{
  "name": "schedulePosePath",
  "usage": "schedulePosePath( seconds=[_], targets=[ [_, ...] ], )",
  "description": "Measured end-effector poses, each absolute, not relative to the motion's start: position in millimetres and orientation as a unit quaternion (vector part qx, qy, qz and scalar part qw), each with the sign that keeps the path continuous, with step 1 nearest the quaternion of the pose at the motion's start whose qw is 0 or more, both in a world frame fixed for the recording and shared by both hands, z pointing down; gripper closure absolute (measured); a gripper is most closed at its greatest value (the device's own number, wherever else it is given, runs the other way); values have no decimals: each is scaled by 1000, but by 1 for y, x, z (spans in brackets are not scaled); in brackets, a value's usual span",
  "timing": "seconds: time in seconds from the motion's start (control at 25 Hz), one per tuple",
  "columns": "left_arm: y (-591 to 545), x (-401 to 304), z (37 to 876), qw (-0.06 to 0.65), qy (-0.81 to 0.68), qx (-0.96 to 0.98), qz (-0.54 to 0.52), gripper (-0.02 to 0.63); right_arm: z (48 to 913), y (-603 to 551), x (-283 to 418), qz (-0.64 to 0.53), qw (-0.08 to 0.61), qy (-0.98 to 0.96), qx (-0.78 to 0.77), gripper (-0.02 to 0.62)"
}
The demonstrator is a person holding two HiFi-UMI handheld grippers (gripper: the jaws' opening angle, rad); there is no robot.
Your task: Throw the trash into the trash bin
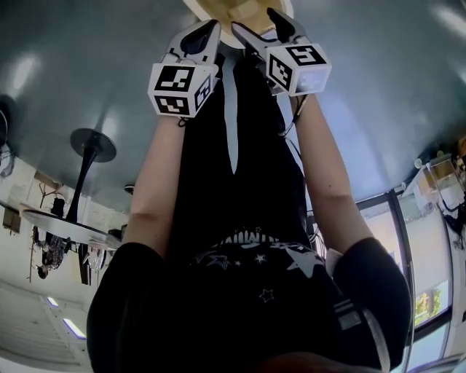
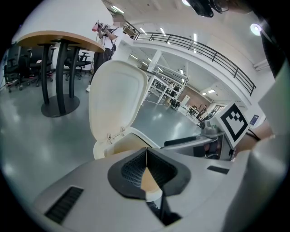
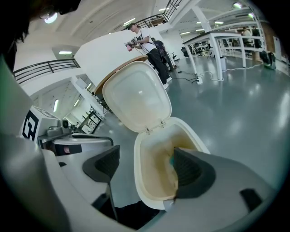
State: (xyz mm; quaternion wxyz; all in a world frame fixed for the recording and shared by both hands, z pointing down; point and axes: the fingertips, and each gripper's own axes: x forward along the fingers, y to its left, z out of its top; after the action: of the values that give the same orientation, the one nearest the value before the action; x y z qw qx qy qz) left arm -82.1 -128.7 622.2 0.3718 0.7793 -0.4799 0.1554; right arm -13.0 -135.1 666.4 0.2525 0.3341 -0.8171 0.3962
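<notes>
A cream trash bin (image 3: 138,174) stands on the grey floor with its hinged lid (image 3: 136,97) tipped up. A small teal scrap (image 3: 172,159) lies inside against the tan lining. My right gripper (image 3: 145,164) hangs over the bin's mouth, open wide, with nothing between its pads. My left gripper (image 2: 146,152) is beside it, just short of the bin's rim (image 2: 136,132), shut and empty. The head view shows both grippers, left (image 1: 211,28) and right (image 1: 255,20), side by side at the top, pointing at the bin (image 1: 226,9).
A round wooden table on a black pedestal (image 2: 59,38) and office chairs (image 2: 18,63) stand left of the bin. A person (image 3: 145,43) stands behind the lid near another table. White tables (image 3: 217,38) are further off across the grey floor.
</notes>
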Motion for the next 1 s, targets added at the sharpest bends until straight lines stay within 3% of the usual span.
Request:
schedulePosePath(
  seconds=[0.68,1.0],
  targets=[
    [-137,-70,538,322,-489,801,129,594,571,-133,-12,338,259,-850,310,259],
    [-143,-58,505,303,-492,807,118,594,522,-142,-8,279,246,-872,319,330]
  ],
)
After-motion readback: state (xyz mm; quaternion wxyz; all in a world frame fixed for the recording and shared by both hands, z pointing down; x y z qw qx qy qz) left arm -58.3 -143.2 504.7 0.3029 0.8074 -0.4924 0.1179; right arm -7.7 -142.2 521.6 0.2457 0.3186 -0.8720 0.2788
